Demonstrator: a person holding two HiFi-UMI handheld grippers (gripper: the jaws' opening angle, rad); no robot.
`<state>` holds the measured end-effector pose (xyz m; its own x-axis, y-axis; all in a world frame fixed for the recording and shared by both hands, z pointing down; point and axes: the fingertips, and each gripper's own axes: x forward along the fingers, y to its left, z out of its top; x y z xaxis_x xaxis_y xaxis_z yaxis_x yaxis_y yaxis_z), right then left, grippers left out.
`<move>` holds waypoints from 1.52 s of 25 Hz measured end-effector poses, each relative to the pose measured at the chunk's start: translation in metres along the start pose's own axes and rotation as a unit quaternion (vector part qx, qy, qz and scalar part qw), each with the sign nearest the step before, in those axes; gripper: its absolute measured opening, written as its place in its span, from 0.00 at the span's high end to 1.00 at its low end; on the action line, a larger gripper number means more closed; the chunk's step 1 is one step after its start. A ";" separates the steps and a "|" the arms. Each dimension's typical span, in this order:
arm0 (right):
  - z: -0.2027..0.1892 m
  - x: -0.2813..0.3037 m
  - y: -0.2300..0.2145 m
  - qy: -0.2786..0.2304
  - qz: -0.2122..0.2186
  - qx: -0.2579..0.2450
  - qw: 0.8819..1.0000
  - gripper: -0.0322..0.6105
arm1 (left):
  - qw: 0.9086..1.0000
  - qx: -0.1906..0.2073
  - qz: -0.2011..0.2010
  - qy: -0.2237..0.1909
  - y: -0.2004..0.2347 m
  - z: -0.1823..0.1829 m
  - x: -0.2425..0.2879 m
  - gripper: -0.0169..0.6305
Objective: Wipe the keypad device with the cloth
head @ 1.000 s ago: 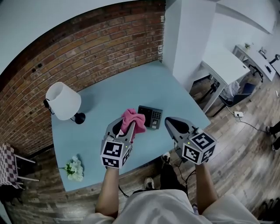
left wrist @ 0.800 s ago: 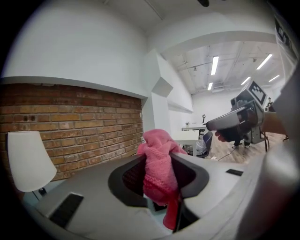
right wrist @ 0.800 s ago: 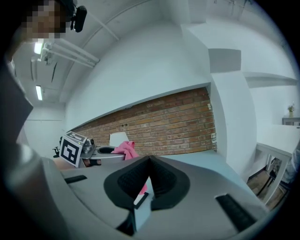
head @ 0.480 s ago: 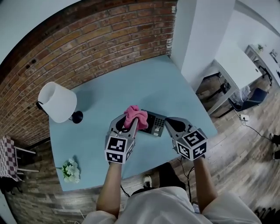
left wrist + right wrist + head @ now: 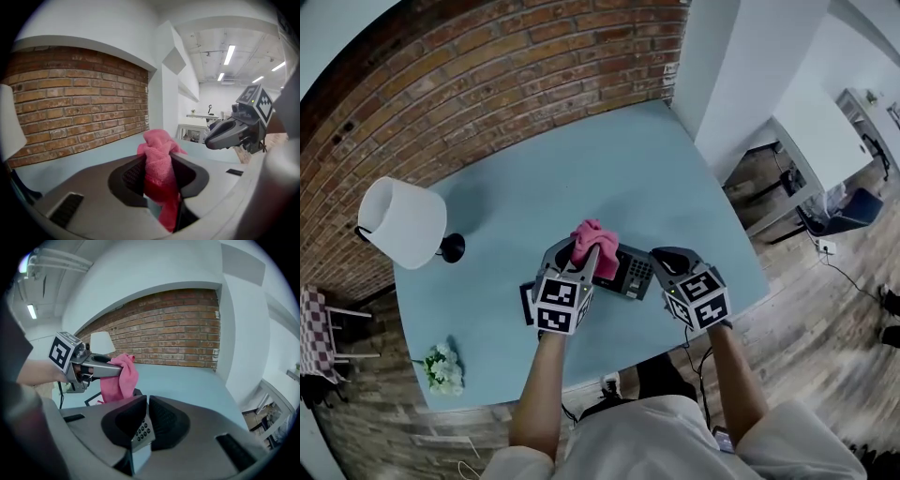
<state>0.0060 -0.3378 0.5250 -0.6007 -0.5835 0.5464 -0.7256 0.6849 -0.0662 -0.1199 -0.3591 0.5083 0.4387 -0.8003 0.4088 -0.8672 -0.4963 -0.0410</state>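
Inspecting the head view, I found the keypad device (image 5: 633,273) lying on the blue table (image 5: 581,159) toward its 6 o'clock edge, between the two tools. The left gripper (image 5: 578,258) was clamped tight on the pink cloth (image 5: 598,242), a bunched wad standing out beyond its jaws and overhanging the device from about 10 o'clock. The right gripper (image 5: 661,260) came in from 3 o'clock; its own view showed the jaws drawn nearly together with the device's edge and number keys between them, so I judged it to be steadying the device. Contact between cloth and keys could not be confirmed, and I judged the wiping at most barely begun, with the whole face left to do. Against the frame a second earlier, the right gripper had stood clear of the device at 4 o'clock and had since closed in on it, while the cloth had moved from beside the device to over its left end.
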 end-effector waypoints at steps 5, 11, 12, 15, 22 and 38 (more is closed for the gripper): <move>-0.017 0.020 -0.004 0.025 0.006 -0.003 1.000 0.88 | 1.000 -0.004 -0.009 0.028 -0.001 -0.024 0.022 0.74; -0.027 0.034 -0.001 0.035 0.014 -0.003 0.999 0.88 | 0.998 -0.003 -0.021 0.053 -0.007 -0.050 0.033 0.74; -0.029 0.035 0.000 0.038 0.016 -0.003 0.999 0.88 | 0.998 -0.005 -0.022 0.054 -0.008 -0.054 0.034 0.74; -0.033 0.037 0.001 0.042 0.016 -0.003 0.999 0.88 | 0.998 -0.018 -0.024 0.057 -0.011 -0.062 0.035 0.74; -0.042 0.039 0.002 0.039 0.015 0.005 0.999 0.89 | 0.997 -0.031 -0.027 0.067 -0.015 -0.085 0.031 0.74; -0.040 0.039 0.001 0.025 0.017 0.018 0.999 0.90 | 0.992 -0.012 -0.026 0.123 -0.027 -0.139 0.014 0.73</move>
<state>-0.0048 -0.3424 0.5795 -0.6080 -0.5372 0.5846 -0.7171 0.6876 -0.1140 -0.1234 -0.3099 0.6418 0.4149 -0.6665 0.6194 -0.8517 -0.5239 0.0068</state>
